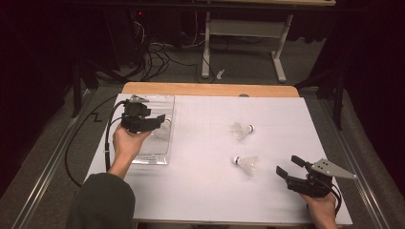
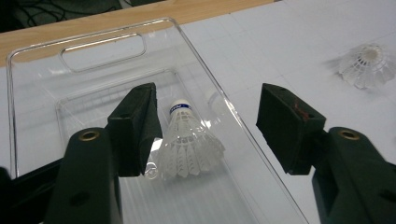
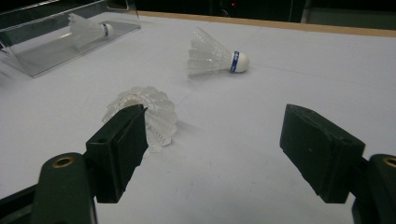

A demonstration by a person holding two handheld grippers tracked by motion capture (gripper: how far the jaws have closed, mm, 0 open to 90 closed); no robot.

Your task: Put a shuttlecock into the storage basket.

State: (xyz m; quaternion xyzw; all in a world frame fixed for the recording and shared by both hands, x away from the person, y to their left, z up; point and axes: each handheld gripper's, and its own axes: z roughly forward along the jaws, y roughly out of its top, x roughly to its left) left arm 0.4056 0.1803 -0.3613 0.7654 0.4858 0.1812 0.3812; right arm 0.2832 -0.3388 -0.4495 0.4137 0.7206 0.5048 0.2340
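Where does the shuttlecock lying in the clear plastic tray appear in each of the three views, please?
High view: the shuttlecock in the tray lies left of centre, beside the left gripper.
Left gripper view: centre, cork pointing up the frame, between the open jaws, nearer the left-hand one.
Right gripper view: top left, on its side.
Shared landmark: the clear plastic tray on the white table.

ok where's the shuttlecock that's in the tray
In the high view it lies in the clear plastic tray at the table's left, just under the left tongs; shuttlecock lies between their open jaws.
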